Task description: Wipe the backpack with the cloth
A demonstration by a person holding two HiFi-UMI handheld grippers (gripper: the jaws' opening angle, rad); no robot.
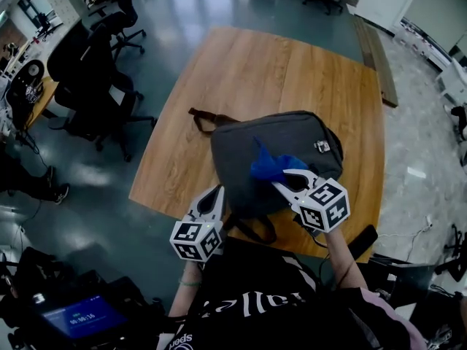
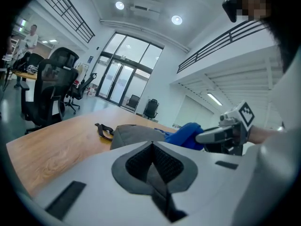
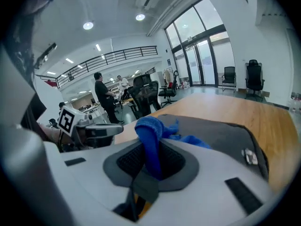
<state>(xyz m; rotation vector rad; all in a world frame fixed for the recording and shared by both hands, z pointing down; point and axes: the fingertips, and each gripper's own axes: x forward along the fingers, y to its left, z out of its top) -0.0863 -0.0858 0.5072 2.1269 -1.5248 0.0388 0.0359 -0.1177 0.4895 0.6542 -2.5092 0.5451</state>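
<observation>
our right tongs [image 1: 283,179] clamped on limp blue cloth [image 1: 267,165] | left tongs [image 1: 216,192] closed, empty | backpack [image 1: 292,138] near-right on worktop [image 1: 255,71] | soft, floppy stuff, we'd keep cloth bunched

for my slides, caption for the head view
Right tool holds blue cloth over grey backpack, left tool shut nearby

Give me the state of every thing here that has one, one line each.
backpack, lying flat on the table, one strap trailing on the wood.
cloth, bunched, pinched at one end, above the backpack.
right hand-held gripper, shut on the cloth.
left hand-held gripper, jaws together, nothing between them.
</observation>
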